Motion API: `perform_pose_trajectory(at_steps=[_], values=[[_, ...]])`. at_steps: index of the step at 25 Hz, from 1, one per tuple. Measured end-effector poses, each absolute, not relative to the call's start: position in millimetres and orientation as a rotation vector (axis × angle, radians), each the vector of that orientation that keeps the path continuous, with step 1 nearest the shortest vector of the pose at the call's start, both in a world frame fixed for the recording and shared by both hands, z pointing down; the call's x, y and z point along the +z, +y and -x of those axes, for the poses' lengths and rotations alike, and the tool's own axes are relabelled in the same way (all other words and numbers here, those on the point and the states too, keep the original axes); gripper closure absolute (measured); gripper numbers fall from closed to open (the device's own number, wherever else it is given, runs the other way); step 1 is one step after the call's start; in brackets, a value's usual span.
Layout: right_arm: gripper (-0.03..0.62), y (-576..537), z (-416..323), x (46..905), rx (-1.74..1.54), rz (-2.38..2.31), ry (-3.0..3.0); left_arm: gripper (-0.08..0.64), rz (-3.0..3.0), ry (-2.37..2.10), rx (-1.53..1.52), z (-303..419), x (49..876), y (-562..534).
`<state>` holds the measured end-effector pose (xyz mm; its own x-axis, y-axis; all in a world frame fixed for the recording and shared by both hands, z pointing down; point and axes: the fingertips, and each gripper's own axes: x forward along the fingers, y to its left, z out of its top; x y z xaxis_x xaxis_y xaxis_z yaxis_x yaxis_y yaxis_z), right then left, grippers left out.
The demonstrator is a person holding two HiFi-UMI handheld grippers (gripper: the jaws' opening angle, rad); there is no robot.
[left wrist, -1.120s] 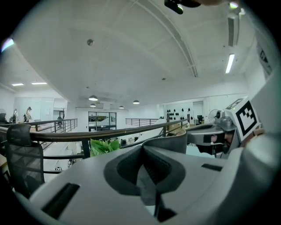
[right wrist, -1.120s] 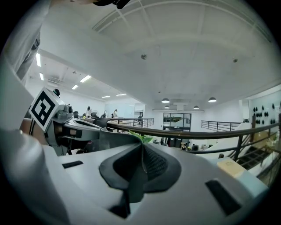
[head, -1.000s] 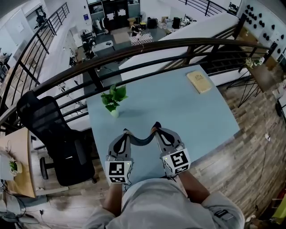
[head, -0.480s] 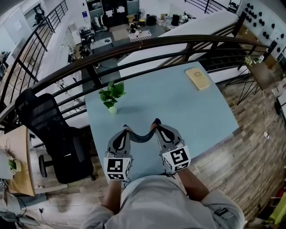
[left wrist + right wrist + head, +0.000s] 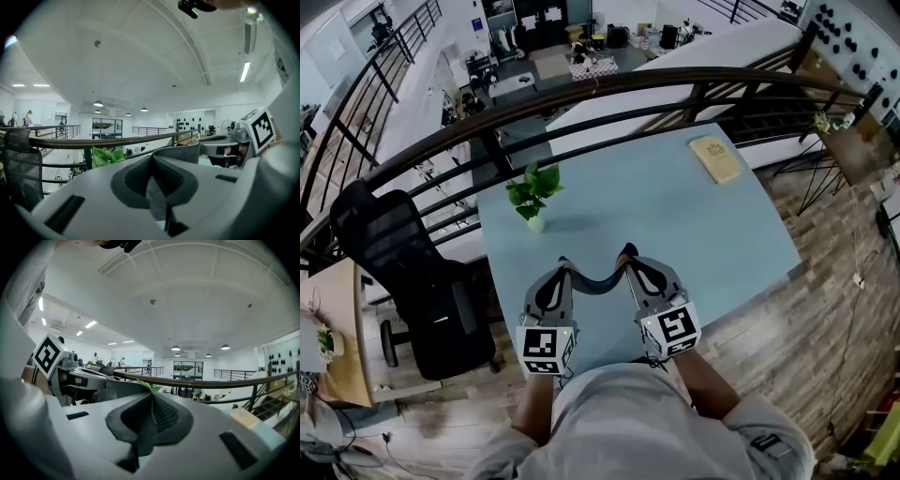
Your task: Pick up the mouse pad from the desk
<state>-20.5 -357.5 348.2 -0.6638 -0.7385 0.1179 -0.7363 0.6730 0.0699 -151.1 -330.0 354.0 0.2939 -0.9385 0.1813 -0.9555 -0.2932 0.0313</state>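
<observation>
Mouse pad (image 5: pixel 596 282): dark, matt, limp sheet. Desk (image 5: pixel 675 211): pale blue, smooth, matt. Floor (image 5: pixel 827 281): wood planks. Railing (image 5: pixel 609 86): dark metal, slight sheen.

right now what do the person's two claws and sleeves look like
The two match. The left claw and right claw are light grey tapering shells with dark ribbed pads inside. Each has a white cube at the back, printed with black square markers. No cables show. The person wears a light grey top.
</observation>
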Motion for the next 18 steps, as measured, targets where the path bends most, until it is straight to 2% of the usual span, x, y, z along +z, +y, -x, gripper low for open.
perform_pose_trajectory(at_steps=[18], values=[[0.575,-350.7,15.0,351.8,-0.015,-1.237,-2.730,0.535,-2.435,-1.745,0.210,144.8,357.7,-322.3]])
